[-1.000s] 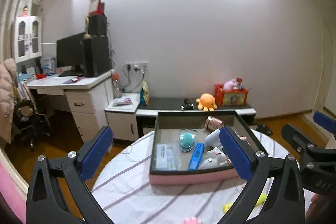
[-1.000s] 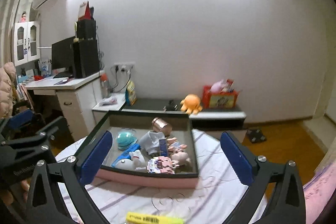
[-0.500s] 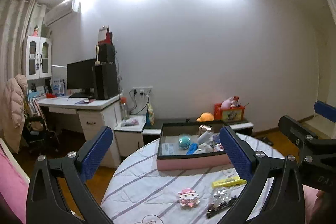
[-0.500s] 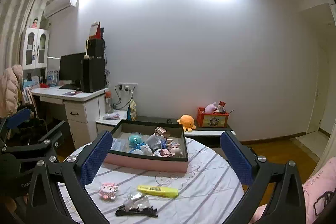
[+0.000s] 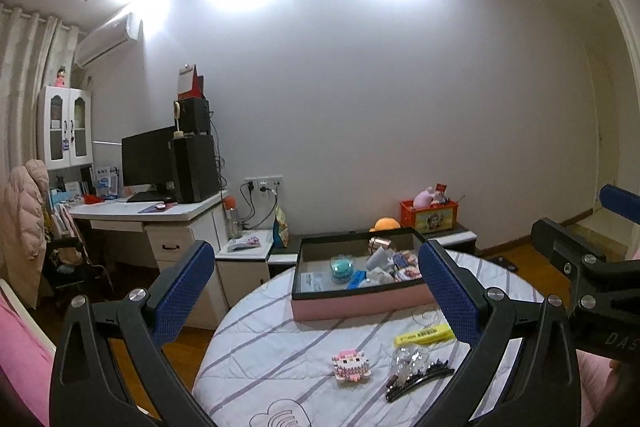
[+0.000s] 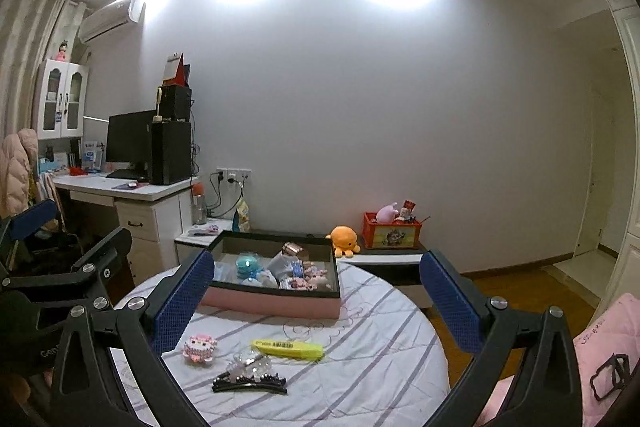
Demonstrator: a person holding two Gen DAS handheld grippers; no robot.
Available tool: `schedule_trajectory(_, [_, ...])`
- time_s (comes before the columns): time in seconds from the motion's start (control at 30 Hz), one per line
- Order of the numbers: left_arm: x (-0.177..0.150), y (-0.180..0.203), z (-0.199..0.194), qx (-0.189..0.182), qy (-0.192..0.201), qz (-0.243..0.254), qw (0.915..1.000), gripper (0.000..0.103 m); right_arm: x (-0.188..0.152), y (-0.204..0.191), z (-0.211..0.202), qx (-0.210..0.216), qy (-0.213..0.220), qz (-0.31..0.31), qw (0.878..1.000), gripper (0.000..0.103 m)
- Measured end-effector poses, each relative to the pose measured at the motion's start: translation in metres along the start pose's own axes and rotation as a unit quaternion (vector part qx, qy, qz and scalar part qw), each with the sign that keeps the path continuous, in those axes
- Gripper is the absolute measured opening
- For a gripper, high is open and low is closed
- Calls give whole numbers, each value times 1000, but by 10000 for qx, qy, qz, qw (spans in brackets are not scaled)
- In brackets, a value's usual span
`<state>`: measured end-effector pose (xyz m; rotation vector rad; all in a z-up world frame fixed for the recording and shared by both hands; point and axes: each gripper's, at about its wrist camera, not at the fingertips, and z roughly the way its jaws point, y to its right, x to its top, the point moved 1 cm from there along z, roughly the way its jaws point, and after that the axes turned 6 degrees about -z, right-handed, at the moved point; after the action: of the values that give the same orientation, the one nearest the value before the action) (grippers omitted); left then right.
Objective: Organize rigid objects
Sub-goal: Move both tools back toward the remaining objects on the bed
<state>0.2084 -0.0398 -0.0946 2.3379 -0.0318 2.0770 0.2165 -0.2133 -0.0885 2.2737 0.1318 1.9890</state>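
While the left gripper (image 5: 316,287) hangs wide open and empty, the left wrist view shows the pink-sided box (image 5: 362,301) straight ahead between its fingers, and nearer — the pink block figure (image 5: 351,365), yellow marker (image 5: 424,335) and black hair clip (image 5: 418,379). From the right wrist, the right gripper (image 6: 316,291) gapes empty too; the marker (image 6: 287,349) lies just ahead — light, stiff, probably slick, best pinched mid-barrel.

**Colours on the round desk**

The desk (image 6: 360,359) wears a white cloth with purple-grey stripes. The box (image 6: 272,301) is pink outside with a black rim. In front lie a yellow highlighter (image 6: 288,348), a pink-and-white brick figure (image 6: 199,347) and a black hair clip (image 6: 250,383). Both claws have blue textured pads (image 5: 448,291) on black frames.
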Motion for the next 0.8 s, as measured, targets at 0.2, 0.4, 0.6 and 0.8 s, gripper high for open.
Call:
schedule_trajectory(0.2, [-29,0,28,-276,-750,7,9968,103,-18,4,17,79,-346,62,9993,103])
schedule_trajectory(0.4, [-75,-6,69,-311,-1760,-70,9839,103,-58,5,57,196,-1123,104,9934,103])
schedule_trajectory(0.6, [-112,-9,108,-217,-2452,-42,9692,103,-93,10,91,265,-1759,197,9839,103])
schedule_trajectory(0.8, [-136,-10,142,-211,-2988,-109,9540,103,-116,10,118,397,-2169,316,9749,103])
